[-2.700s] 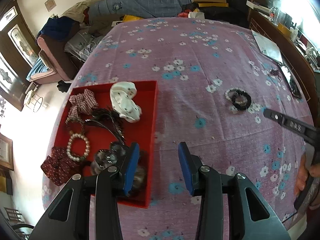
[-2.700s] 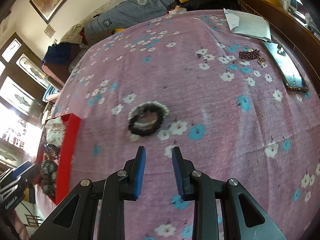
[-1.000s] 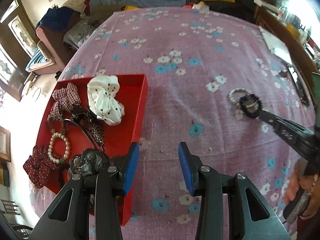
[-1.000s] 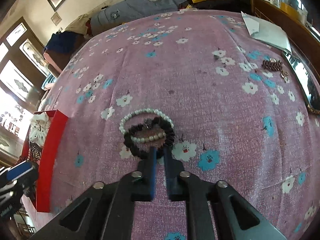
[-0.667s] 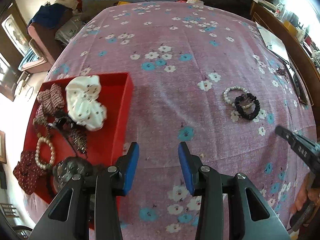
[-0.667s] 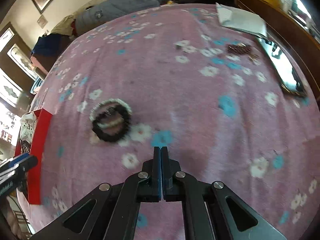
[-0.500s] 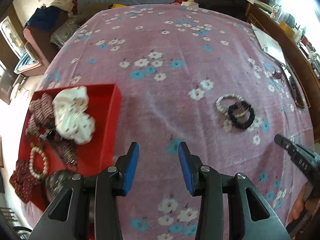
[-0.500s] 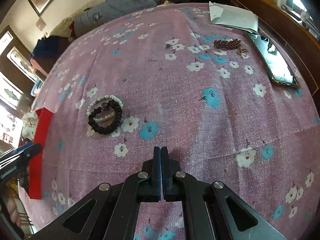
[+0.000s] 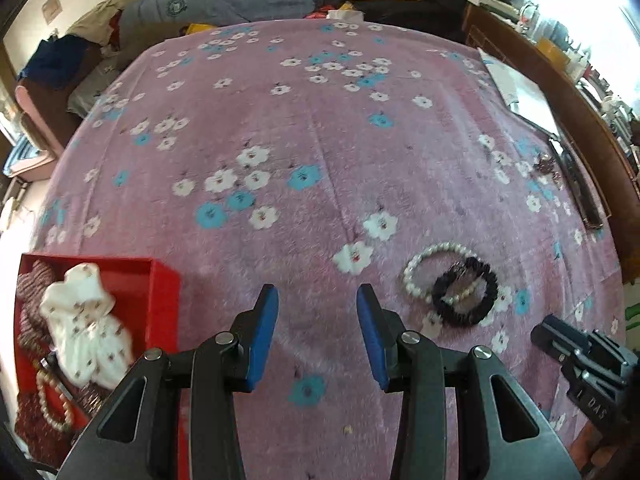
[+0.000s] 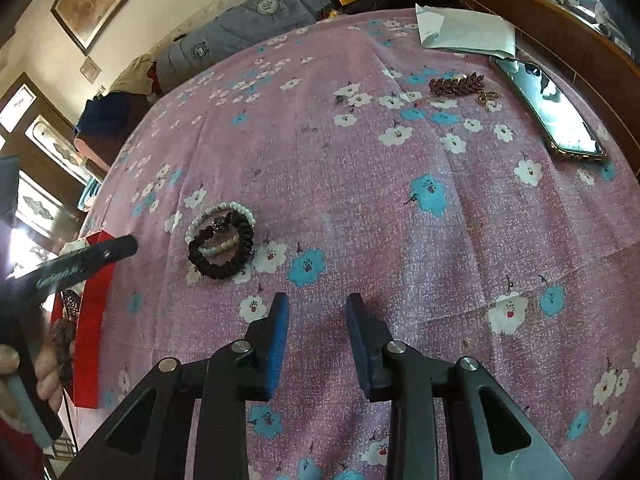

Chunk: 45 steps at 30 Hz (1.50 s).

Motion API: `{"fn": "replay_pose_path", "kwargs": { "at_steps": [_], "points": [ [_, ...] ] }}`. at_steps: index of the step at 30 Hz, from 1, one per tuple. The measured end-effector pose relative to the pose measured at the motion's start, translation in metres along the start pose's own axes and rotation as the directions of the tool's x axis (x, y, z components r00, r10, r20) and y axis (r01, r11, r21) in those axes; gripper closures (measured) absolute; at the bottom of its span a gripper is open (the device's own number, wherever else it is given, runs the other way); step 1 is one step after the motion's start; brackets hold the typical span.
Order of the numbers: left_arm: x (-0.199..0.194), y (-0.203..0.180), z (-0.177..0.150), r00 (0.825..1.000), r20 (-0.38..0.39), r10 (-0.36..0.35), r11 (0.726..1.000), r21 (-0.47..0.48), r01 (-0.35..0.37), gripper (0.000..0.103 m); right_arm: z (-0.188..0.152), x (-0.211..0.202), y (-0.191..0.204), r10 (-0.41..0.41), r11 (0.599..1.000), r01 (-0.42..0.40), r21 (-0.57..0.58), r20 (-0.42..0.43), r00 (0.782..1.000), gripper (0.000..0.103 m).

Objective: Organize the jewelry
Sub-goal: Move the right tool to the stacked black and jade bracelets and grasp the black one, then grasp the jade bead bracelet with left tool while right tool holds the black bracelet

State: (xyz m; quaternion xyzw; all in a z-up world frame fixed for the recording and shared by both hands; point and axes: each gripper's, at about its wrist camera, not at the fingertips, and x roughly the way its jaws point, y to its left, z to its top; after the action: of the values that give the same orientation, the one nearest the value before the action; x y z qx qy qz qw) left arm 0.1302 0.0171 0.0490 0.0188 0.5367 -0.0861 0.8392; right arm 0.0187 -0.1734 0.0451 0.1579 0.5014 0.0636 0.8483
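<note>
In the left wrist view, at six o'clock: left gripper (image 9: 317, 330), jaws parted, nothing between them, over a pink floral bedspread (image 9: 320, 152). At four o'clock, two bracelets overlapping on the cloth: one pearl bracelet (image 9: 418, 266), one black bracelet (image 9: 466, 316) lying partly over it. At eight o'clock, one red tray (image 9: 162, 300) holding one white scrunchie (image 9: 86, 328), one more string of pearls (image 9: 50, 402) and dark red fabric pieces, number unclear. At four o'clock low, tip of the right gripper (image 9: 560, 342).

In the right wrist view, at six o'clock: right gripper (image 10: 317, 332), jaws opening, empty. At ten o'clock, same two bracelets, pearl (image 10: 224, 210) under black (image 10: 220, 252), well apart from the fingers. At one o'clock, one phone (image 10: 548, 110), one maroon leaf-shaped piece (image 10: 456, 84), one small chain (image 10: 486, 98), one sheet of paper (image 10: 464, 32). At nine o'clock, tray edge (image 10: 90, 320), left gripper tip (image 10: 86, 262), one hand (image 10: 46, 376).
</note>
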Motion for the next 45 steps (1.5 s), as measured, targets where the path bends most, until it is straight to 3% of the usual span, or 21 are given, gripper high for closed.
{"fn": "replay_pose_path", "kwargs": {
  "at_steps": [13, 19, 26, 33, 34, 36, 45],
  "points": [
    [0.034, -0.041, 0.018, 0.995, -0.039, -0.089, 0.988, 0.125, 0.093, 0.064, -0.002, -0.001, -0.004, 0.029, 1.0, -0.029, 0.01, 0.008, 1.0, 0.072],
    [0.041, -0.055, 0.021, 0.997, -0.022, -0.073, 0.98, 0.185, 0.076, 0.066, 0.001, -0.001, -0.006, 0.051, 0.999, -0.051, 0.016, 0.002, 0.999, 0.072],
    [0.039, -0.057, 0.02, 0.999, 0.004, -0.049, 0.975, 0.217, 0.047, 0.079, 0.016, 0.011, 0.018, 0.112, 0.994, -0.112, -0.015, 0.013, 0.994, 0.072],
    [0.036, -0.054, 0.017, 0.999, 0.014, -0.051, 0.975, 0.219, 0.047, 0.079, 0.031, 0.037, 0.039, 0.097, 0.994, -0.096, -0.048, 0.017, 0.995, 0.071],
    [0.036, -0.054, 0.016, 0.999, 0.013, -0.051, 0.975, 0.218, 0.047, 0.079, 0.033, 0.041, 0.042, 0.082, 0.995, -0.082, -0.063, 0.011, 0.997, 0.076],
    [0.036, -0.053, 0.017, 0.999, 0.006, -0.053, 0.976, 0.21, 0.051, 0.079, 0.033, 0.043, 0.046, 0.056, 0.994, -0.055, -0.094, 0.001, 0.998, 0.096],
    [0.033, -0.051, 0.01, 0.998, 0.01, -0.057, 0.969, 0.241, 0.053, 0.079, 0.017, 0.013, 0.013, -0.041, 0.998, 0.039, -0.058, -0.025, 0.999, 0.097]
  ]
}}
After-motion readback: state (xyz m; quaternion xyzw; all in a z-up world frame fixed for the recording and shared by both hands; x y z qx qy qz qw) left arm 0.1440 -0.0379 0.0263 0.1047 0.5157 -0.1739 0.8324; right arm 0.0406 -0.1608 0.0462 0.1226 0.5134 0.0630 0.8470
